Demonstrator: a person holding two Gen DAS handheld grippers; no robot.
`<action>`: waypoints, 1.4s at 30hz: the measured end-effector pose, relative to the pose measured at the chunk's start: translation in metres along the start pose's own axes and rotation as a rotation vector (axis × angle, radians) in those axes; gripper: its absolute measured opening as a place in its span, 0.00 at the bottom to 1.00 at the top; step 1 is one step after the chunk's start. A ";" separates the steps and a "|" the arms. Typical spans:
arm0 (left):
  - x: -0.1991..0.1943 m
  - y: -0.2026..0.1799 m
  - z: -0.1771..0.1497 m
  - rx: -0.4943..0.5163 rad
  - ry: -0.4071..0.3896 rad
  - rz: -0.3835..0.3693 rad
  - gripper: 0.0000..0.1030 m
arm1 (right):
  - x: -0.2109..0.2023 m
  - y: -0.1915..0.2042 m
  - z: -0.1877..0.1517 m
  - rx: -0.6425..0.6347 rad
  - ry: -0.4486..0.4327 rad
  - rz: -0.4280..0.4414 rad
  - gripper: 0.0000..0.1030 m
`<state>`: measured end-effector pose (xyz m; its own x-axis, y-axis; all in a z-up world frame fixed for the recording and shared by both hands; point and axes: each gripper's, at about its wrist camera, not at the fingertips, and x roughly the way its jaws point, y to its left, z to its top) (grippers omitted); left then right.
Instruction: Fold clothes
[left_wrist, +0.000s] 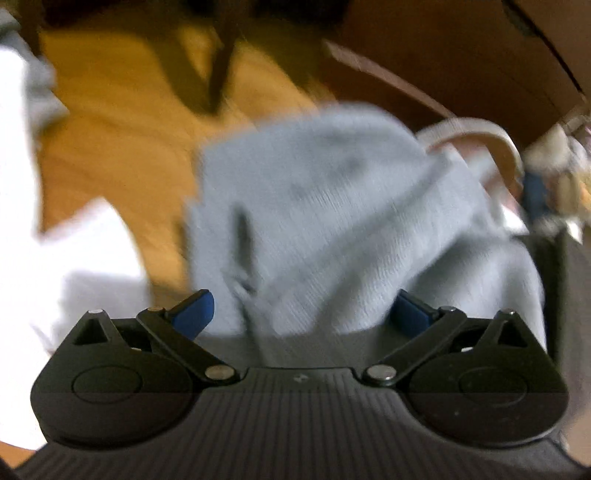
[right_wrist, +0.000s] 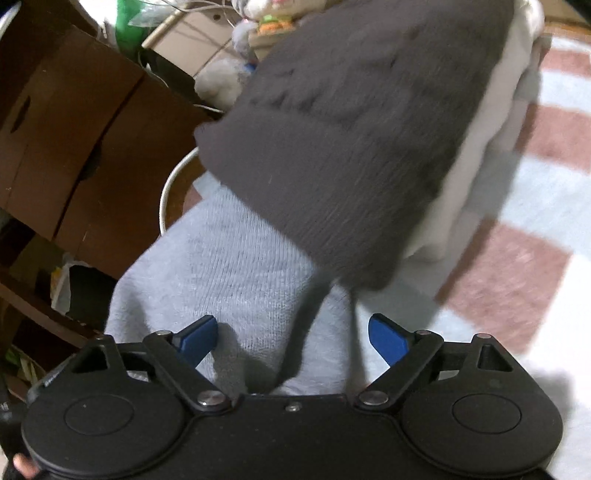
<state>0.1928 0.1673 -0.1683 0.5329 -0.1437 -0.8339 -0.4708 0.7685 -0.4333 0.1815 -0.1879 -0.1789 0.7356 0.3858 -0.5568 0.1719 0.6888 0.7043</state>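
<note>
- Spreading wide apart, the blue pads of the left gripper (left_wrist: 301, 314) are standing either side of a light blue-grey knit garment (left_wrist: 332, 221); cloth is bunching between them, but nothing is pinched.
- Showing the same in its own view, the right gripper (right_wrist: 291, 338) is gaping open over the same pale knit (right_wrist: 221, 258), with a dark cord or fold of cloth running down between the pads.
- Lying above the pale knit in the right view, a dark grey knit garment (right_wrist: 351, 140) is overlapping its far part, beside a whitish pile of cloth (right_wrist: 491, 140) on a pink-and-white checked blanket (right_wrist: 535, 206).
- Judging by the ribbed weave and loose folds, the pale knit is looking soft, limp and light, likely draping and sagging rather than holding shape.
- Taking it at a hem or doubled edge is looking safest, since a single stretchy layer may slip out.
- Blurring in both views is hiding where its edges and corners are lying.
</note>
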 end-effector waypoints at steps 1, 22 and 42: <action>0.006 0.003 -0.002 -0.034 0.038 -0.049 0.98 | 0.008 -0.001 -0.002 0.024 0.002 0.008 0.93; -0.015 -0.028 -0.027 0.016 0.281 -0.607 0.48 | 0.012 -0.032 -0.012 0.461 0.269 0.379 0.53; -0.113 -0.113 -0.181 0.670 0.619 -0.817 0.48 | -0.249 -0.098 -0.054 0.330 0.244 0.251 0.36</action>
<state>0.0583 -0.0161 -0.0876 -0.0078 -0.8661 -0.4997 0.3978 0.4558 -0.7962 -0.0535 -0.3186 -0.1334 0.6127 0.6753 -0.4106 0.2360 0.3395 0.9105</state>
